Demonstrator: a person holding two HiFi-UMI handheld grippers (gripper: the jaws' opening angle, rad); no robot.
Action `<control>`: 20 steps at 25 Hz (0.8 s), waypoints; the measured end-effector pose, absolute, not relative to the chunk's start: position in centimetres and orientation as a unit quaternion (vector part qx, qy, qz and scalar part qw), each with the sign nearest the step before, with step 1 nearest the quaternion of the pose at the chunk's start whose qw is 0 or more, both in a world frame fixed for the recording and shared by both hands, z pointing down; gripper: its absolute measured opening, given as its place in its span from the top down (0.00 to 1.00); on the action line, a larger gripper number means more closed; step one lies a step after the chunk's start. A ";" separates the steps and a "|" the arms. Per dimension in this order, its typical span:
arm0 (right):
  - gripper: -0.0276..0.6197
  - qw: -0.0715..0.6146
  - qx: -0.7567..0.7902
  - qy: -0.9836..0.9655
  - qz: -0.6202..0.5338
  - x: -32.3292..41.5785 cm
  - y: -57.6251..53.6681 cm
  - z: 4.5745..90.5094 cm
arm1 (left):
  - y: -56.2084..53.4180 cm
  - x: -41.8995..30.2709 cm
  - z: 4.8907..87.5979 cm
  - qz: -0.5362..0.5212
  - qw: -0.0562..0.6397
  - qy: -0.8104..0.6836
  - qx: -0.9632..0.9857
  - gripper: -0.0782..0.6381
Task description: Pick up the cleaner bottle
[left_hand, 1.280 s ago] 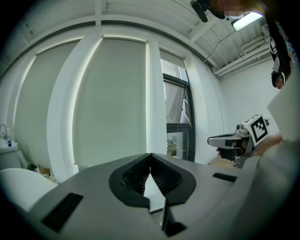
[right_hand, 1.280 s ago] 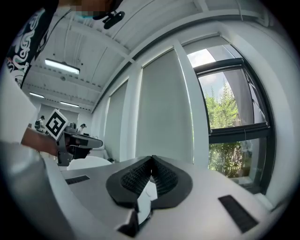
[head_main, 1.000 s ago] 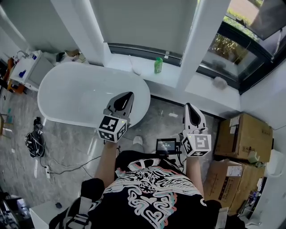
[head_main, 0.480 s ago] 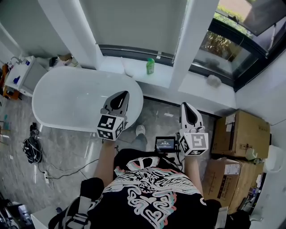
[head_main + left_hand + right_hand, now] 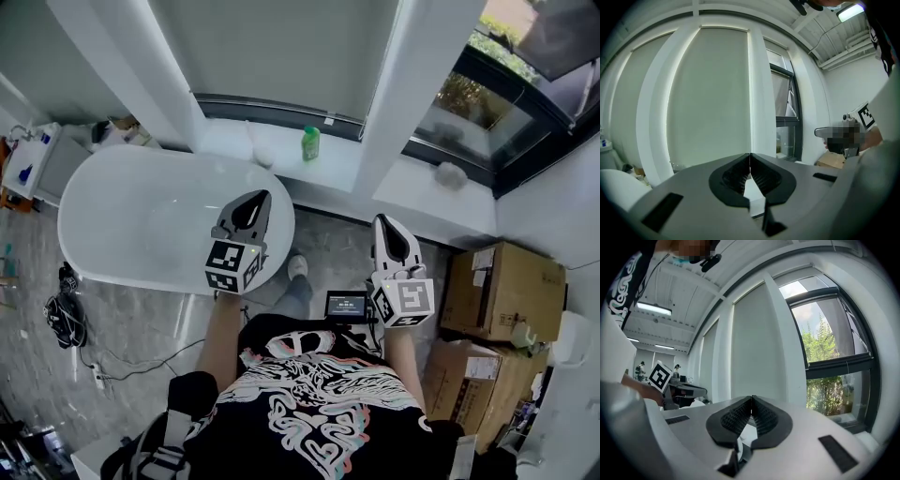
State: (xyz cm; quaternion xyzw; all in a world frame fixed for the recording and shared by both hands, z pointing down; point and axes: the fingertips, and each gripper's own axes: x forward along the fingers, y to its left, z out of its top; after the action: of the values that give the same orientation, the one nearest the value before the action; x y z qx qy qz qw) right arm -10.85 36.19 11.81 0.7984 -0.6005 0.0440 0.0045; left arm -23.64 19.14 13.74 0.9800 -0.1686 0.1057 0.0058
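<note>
Two grippers, each with jaws closed together on nothing: left gripper point(image 5: 259, 199) over the right end of the white bathtub point(image 5: 131, 220), right gripper point(image 5: 383, 223) further right of it. The green cleaner bottle point(image 5: 309, 143) stands upright on the window sill point(image 5: 342, 167) behind the bathtub's right end, well apart from both.

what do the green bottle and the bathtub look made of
Green bottle: probably plastic, going by its bright, even colour; too small to be sure. Bathtub: glossy white acrylic or enamel, smooth with soft reflections.
</note>
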 end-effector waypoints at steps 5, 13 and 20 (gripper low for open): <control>0.92 0.009 0.801 -0.596 0.051 -6.6 31.2 12.2 | 14.2 -18.8 14.2 0.108 0.000 -0.162 0.981 0.87; 0.92 0.015 0.802 -0.594 0.064 -1.0 22.7 13.3 | 6.2 -12.3 15.1 0.107 -0.017 -0.148 0.983 0.87; 0.92 0.023 0.797 -0.599 0.078 1.7 17.1 14.8 | 0.8 -8.6 16.3 0.103 -0.019 -0.141 0.985 0.87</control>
State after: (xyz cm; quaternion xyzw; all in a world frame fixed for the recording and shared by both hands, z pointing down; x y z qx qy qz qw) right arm 1.75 17.06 14.84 0.7968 -0.5987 0.0783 0.0228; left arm -8.61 0.81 16.26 0.9845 -0.1406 0.1029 -0.0186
